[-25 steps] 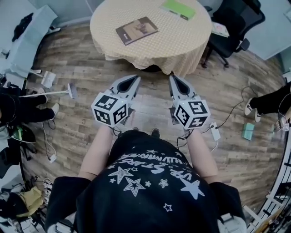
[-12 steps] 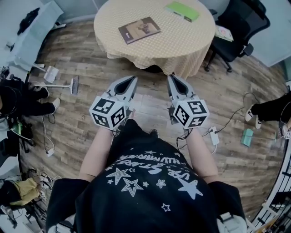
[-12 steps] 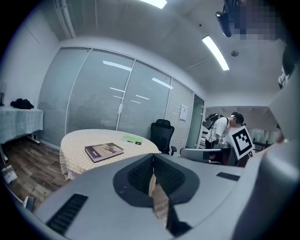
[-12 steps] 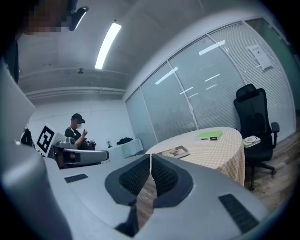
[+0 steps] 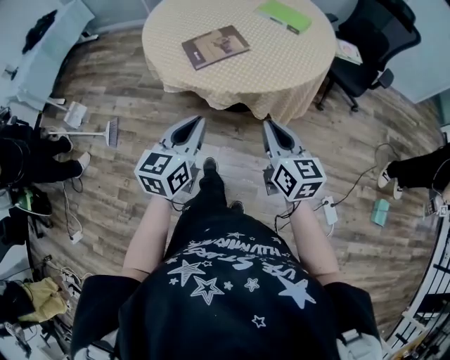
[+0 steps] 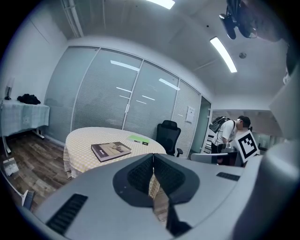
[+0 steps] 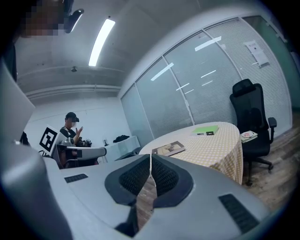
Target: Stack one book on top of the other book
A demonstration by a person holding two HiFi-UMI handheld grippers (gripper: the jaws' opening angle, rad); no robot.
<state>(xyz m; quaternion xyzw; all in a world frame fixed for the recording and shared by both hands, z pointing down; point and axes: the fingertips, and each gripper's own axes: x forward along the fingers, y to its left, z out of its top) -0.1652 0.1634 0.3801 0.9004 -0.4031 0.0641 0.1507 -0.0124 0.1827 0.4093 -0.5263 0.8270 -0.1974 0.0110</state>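
Books lie unstacked ahead. Nearest, the left gripper (image 5: 193, 123) and right gripper (image 5: 271, 125) hang over the wood floor (image 5: 133, 91), each with its jaws pressed together on nothing, short of the round table (image 5: 246, 74). On its cloth lies the brown book (image 5: 215, 46) and, farther back and well apart from it, the green book (image 5: 283, 15).

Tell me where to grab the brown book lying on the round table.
Take the brown book by its edge facing you, coming in low from the table's near side. It lies flat and thin, so only an edge pinch, one jaw slid underneath, seems workable.
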